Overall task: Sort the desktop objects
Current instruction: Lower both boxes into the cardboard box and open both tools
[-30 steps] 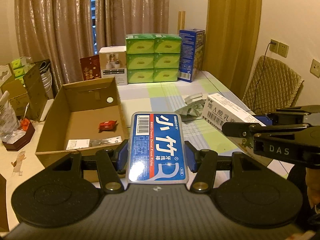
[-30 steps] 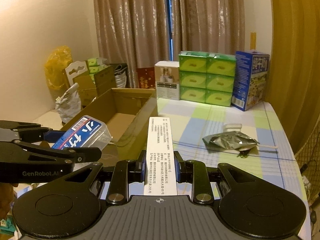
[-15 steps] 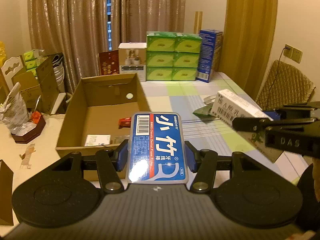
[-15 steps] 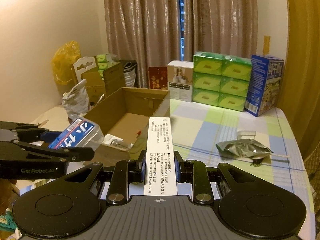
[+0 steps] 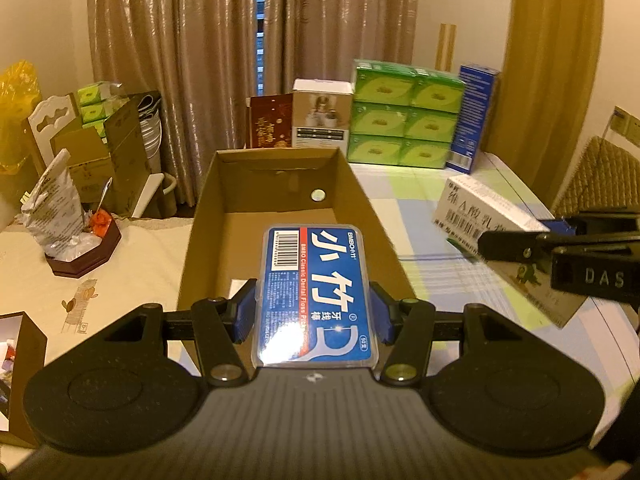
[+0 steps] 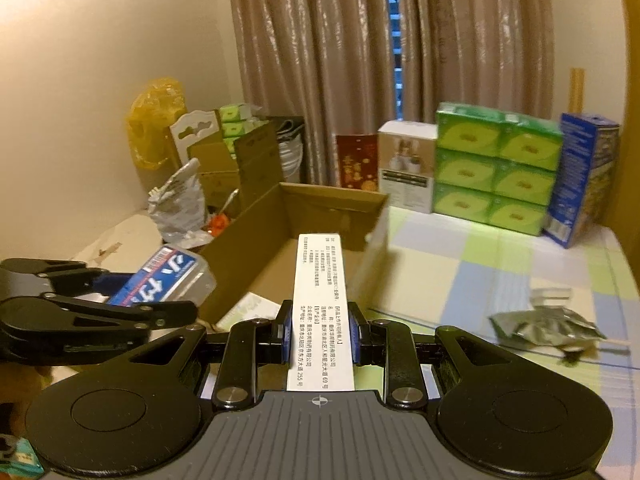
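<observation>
Your left gripper [image 5: 314,314] is clamped on the blue floss pick case [image 5: 316,296], and your right gripper [image 6: 319,334] is clamped on the long white medicine box [image 6: 320,312]. Both hang above the near end of the cardboard box [image 5: 208,216], level and pointing forward. A foil packet [image 6: 548,326] is left on the table; release looks next.

This is a room in a home, used partly for storage. Long brown curtains [image 5: 192,60] cover a window, and a table with a checked cloth [image 6: 472,276] holds stacked green tissue packs [image 5: 406,118], gift boxes [image 5: 322,114] and an open cardboard box [image 5: 280,200]. A padded chair [image 5: 596,176], wall sockets [image 5: 628,126], and more cartons and bags [image 6: 156,120] sit around the edges.
</observation>
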`<state>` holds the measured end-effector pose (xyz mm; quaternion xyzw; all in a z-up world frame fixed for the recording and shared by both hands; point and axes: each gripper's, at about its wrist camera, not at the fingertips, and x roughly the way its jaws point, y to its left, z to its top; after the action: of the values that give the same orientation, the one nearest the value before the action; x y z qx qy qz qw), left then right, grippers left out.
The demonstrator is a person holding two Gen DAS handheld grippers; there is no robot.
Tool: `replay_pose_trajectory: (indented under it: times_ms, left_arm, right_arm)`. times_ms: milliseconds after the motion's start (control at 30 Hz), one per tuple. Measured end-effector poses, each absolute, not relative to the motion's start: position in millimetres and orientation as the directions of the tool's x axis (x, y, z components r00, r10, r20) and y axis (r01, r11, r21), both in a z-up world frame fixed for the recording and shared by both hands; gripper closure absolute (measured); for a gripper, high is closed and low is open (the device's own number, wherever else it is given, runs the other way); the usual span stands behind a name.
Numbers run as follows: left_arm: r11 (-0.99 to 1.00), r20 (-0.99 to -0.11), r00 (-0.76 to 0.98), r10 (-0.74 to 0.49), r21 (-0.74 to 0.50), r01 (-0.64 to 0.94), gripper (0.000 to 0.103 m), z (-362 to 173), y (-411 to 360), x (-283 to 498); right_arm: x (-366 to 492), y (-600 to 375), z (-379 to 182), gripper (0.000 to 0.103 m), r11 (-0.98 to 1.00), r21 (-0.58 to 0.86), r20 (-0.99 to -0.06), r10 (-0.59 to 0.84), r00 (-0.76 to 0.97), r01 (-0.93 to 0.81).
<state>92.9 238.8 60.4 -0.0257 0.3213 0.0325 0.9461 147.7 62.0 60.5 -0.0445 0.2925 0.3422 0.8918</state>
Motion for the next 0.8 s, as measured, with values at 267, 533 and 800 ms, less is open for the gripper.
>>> replay_pose_trajectory:
  times_ms: [267, 533, 800]
  left_arm:
    - [0.996, -0.629, 0.775, 0.058, -0.021, -0.092, 0.051, 49.0, 261.8, 135.2]
    - [0.996, -0.653, 0.756, 0.057, -0.016, -0.088, 0.051, 30.7, 276.5, 166.2]
    - [0.996, -0.666, 0.744, 0.054, -0.014, -0.085, 0.051, 17.8, 286.4, 186.1]
  right_arm:
    - [186.1, 97.4, 46.3, 0.08, 0.749, 0.142, -0.571, 0.596, 0.564, -0.647]
    - [217.7, 116.5, 28.8, 0.08, 0.748, 0.156, -0.592, 0.594, 0.545, -0.645]
    - [239.8, 127.5, 20.1, 0.08, 0.752, 0.181, -0.599, 0.595, 0.535, -0.634]
